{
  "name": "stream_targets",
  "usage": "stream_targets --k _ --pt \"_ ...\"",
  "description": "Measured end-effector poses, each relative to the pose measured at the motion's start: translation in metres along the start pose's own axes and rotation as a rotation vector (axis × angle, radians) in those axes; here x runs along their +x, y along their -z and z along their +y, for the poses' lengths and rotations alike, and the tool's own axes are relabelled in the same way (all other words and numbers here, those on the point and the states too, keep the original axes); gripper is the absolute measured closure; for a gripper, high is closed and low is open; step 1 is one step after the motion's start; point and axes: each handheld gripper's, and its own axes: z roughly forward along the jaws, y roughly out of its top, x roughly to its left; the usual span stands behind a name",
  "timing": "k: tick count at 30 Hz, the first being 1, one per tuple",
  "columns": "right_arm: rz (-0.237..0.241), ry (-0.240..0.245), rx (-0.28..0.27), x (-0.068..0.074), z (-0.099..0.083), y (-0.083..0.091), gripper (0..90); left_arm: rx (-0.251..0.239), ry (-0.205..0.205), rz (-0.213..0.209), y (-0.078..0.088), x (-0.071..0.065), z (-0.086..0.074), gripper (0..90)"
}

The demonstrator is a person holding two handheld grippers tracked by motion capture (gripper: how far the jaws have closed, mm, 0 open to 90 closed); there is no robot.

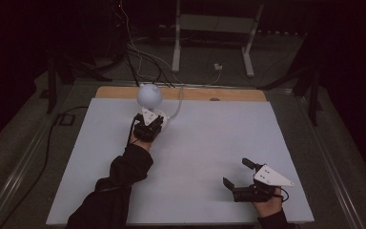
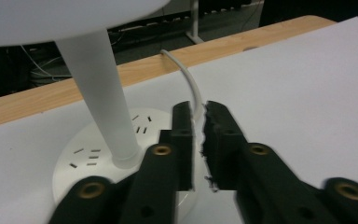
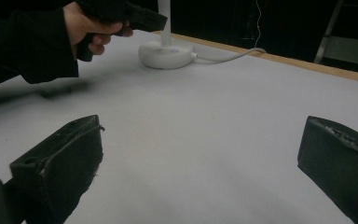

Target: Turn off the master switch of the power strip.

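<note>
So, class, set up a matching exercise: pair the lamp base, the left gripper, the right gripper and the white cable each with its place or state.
Things:
1. lamp base
2. left gripper
3. right gripper
4. white cable

Places or states:
A. jaws wide apart over bare table
B. round, white, slotted, carrying the stem
C. curves back to the table's wooden edge
D. jaws nearly together over the base

Pairs: 1-B, 2-D, 3-A, 4-C

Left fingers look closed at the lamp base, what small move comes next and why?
Probably lift the left gripper slightly to test its hold. Its fingers are shut over the round base of the white lamp, beside the cord; what they pinch is unclear.
</note>
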Motion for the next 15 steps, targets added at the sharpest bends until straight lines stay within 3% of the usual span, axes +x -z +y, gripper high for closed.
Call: stream_targets --k 4,11,15 --pt "0.002 0.001 0.001 0.000 0.000 0.000 0.0 0.011 -0.008 0.003 -0.008 0.000 -0.003 90.0" --pt "0.003 -0.003 0.001 0.000 0.000 0.000 0.0 0.021 -0.037 0.039 -0.018 -0.001 -0.007 90.0" --pt "0.003 0.001 -0.001 0.000 0.000 0.001 0.0 0.001 -0.080 0.068 -0.020 -0.004 -0.008 90.0"
